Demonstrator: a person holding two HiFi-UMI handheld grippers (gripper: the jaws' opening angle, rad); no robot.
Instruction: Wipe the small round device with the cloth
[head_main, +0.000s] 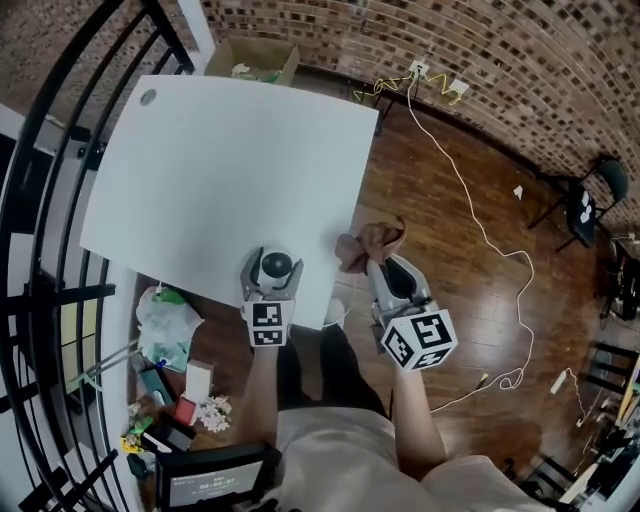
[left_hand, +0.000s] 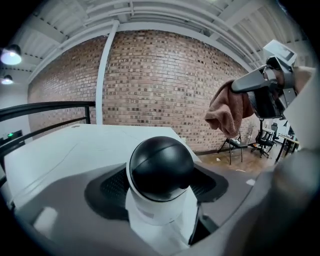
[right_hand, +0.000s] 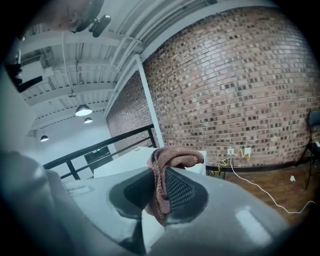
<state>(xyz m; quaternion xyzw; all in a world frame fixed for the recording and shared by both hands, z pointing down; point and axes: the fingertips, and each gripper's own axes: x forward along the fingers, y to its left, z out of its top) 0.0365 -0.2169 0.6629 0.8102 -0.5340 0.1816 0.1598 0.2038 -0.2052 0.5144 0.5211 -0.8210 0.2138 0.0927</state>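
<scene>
**Head view.** Your left gripper (head_main: 273, 272) is at the near edge of the white table (head_main: 230, 150), w/ the small round device (head_main: 276, 263) btwn its jaws. The device is close to the table's near right corner. You can't tell from here whether it rests on the top or is lifted. Your right gripper (head_main: 373, 262) is just off that corner, over the wood floor (head_main: 450, 260), and pinches a brownish-pink cloth (head_main: 368, 240). Cloth and device are near each other but apart.

**Left gripper view.** Device close-up: a glossy black dome (left_hand: 161, 167) on a white, roughly cylindrical base (left_hand: 159, 215), upright. The jaws stand wide, one pad on each flank of the device and both against it, i.e. a wide grip on the body. The cloth shows at upper right, bunched and hanging from the other gripper's tips, clear of the dome.

**Right gripper view.** The jaws are closed on the cloth. A folded wad is clamped btwn the pads, w/ a rounded fold sticking out past the tips and a tail trailing down toward the camera. The table edge and a brick wall (right_hand: 240, 90) lie beyond.
</scene>
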